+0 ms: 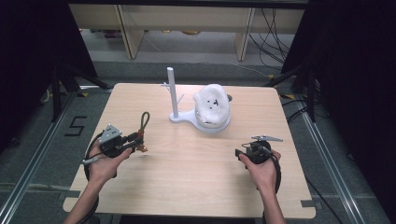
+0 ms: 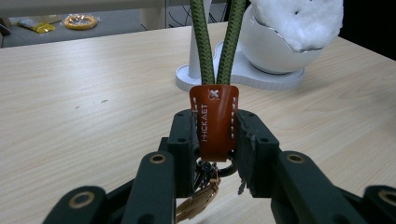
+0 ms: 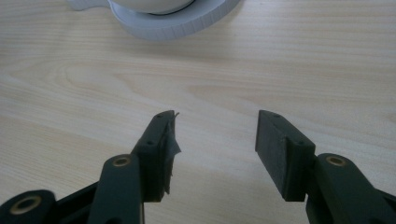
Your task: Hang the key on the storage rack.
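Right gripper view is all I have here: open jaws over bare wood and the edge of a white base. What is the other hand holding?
Observer: The left tool is shut on a keychain, gripped by its brown leather tab.
Operator: Is anything attached to that tab?
Observer: A green cord loop extends from the tab toward the far side of the table; a ring with small metal pieces hangs at the other end.
Operator: What sits on the white base I see?
Observer: A thin white post with short pegs stands on the white stand, beside a white bowl holding fluffy white stuff.
Operator: Is the loop on a peg?
Observer: No, it is well short of the post.
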Motion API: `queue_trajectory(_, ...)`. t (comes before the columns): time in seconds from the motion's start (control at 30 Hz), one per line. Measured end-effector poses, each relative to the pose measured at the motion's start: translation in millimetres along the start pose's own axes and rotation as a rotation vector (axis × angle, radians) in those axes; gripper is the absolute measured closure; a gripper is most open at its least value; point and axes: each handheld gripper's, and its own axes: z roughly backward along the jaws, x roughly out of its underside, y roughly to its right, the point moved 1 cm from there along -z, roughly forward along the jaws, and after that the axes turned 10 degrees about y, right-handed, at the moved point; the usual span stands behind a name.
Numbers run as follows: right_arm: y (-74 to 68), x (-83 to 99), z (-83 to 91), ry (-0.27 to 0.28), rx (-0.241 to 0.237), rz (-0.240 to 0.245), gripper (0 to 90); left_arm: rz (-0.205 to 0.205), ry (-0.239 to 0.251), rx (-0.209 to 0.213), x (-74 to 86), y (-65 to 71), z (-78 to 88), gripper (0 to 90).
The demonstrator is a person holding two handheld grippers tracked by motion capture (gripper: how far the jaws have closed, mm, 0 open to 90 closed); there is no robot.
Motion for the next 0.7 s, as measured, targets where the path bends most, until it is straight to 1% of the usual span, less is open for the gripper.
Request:
queue_trajectory(0.2, -1.4, -0.3, 0.8, -0.001, -0.005, -0.015, 48.7, -0.006, 0.012, 0.006, -4.1, 2.2, -2.0, 68.8)
queue_trajectory(0.23, 1.4, 0.3, 0.4, 0.013, -0.015, 0.016, 48.7, -0.008, 0.012, 0.006, -4.9, 2.5, -2.3, 68.8)
queue_trajectory(0.27, 0.2, -0.5, 1.5, 0.005, -0.011, -0.003, 48.7, -0.011, 0.016, 0.007, -6.2, 3.2, -2.9, 68.8)
queue_trajectory(0.5, -0.1, -0.1, 1.2, 0.005, -0.012, -0.014, 48.6, -0.022, 0.021, 0.012, -9.0, 4.0, -4.9, 68.8)
queue_trajectory(0.7, 1.4, 0.3, 0.8, 0.009, -0.015, 0.010, 48.5, -0.023, 0.035, 0.013, -12.4, 5.0, -6.4, 68.8)
